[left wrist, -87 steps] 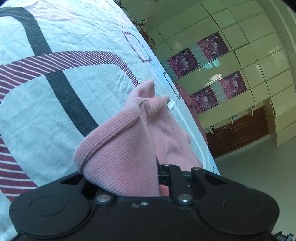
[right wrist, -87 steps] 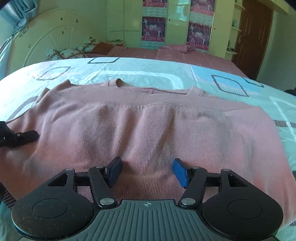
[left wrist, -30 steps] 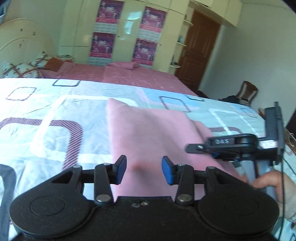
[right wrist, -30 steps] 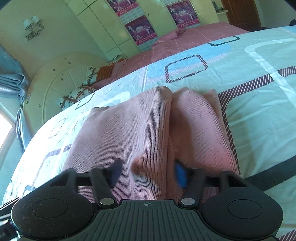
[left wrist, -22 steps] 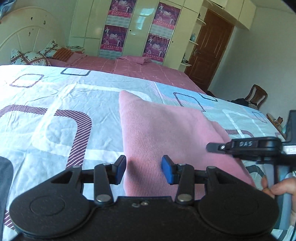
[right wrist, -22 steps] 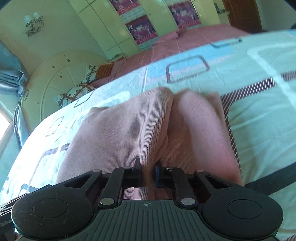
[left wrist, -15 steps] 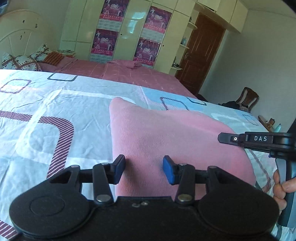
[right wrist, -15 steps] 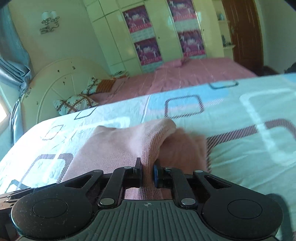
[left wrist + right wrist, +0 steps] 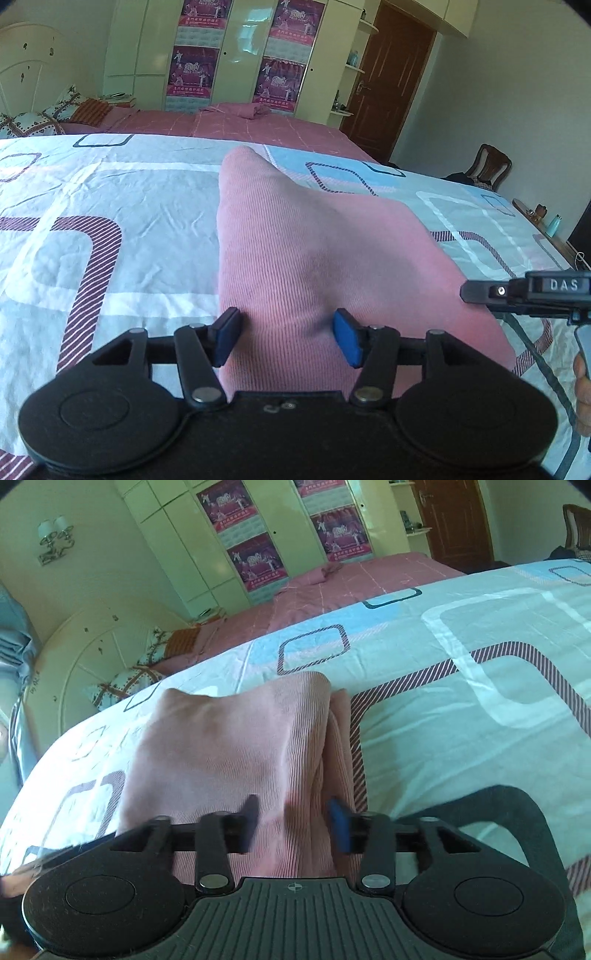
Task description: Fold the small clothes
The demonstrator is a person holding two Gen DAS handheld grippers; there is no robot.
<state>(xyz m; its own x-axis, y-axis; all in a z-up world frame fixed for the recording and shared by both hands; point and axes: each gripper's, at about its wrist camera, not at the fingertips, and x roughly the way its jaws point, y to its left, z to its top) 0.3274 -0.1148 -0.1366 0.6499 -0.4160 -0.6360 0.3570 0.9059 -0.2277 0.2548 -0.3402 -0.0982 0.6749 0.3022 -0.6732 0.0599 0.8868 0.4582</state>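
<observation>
Left wrist view: hand-held gripper [image 9: 286,338] agape astride pink sweater [image 9: 314,258] edge.

You had a pale sheet with striped maroon squares [image 9: 110,192] over the bed, a brown wooden door [image 9: 384,81] behind, purple posters [image 9: 255,559] on cream wardrobe doors, and a wooden chair [image 9: 489,166].

- "DAS": white letters on the black body of the right claw [image 9: 528,291].
- Wardrobe posters [image 9: 192,70]: print too small to read.
</observation>
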